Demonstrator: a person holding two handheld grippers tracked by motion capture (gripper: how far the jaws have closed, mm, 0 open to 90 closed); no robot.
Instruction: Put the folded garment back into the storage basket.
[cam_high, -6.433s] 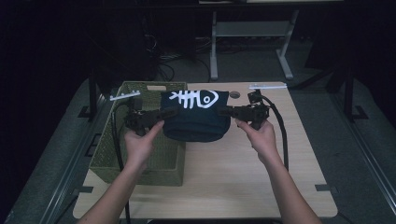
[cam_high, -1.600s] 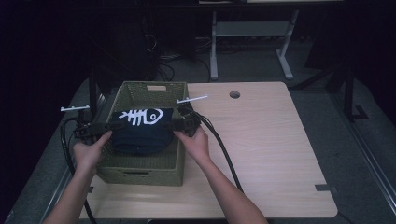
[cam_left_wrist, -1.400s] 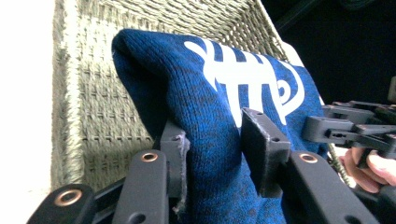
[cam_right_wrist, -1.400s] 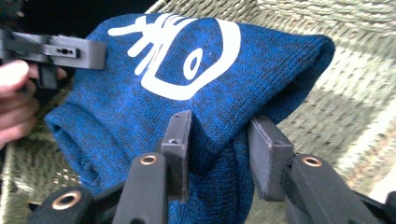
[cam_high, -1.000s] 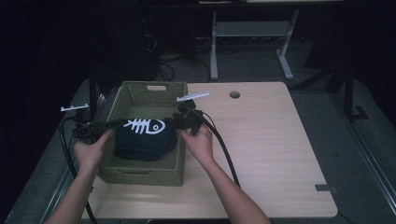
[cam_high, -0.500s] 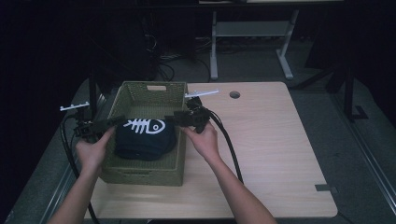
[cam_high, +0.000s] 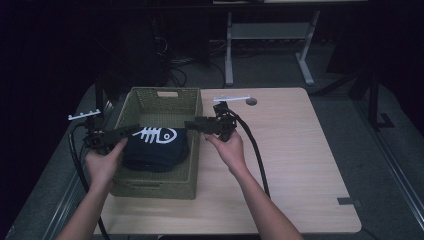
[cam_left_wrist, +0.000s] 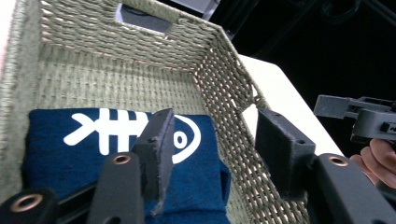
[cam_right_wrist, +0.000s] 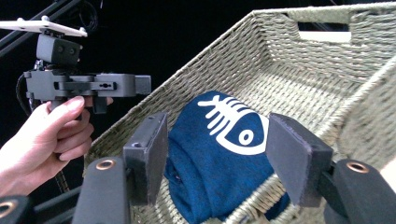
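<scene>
Cloth (cam_high: 156, 147) in basket (cam_high: 165, 100), between tools.

Dark room, grey floor (cam_high: 345, 107), pale wood table (cam_high: 300, 165), metal stand (cam_high: 267, 35) w/ cables behind

text: none readable | sign: white fish-skeleton print showing on folded navy cloth (cam_high: 156, 147) | lying in: woven basket (cam_high: 165, 102)

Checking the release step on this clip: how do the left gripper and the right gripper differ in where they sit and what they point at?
The left gripper reaches over the basket's left rim, jaws above the folded navy cloth; the right gripper sits over the basket's right wall, toward the bare table. The left trails its cable off the table's left edge; the right's runs across the tabletop. Both stand open, gripping nothing, having just been opening.
</scene>
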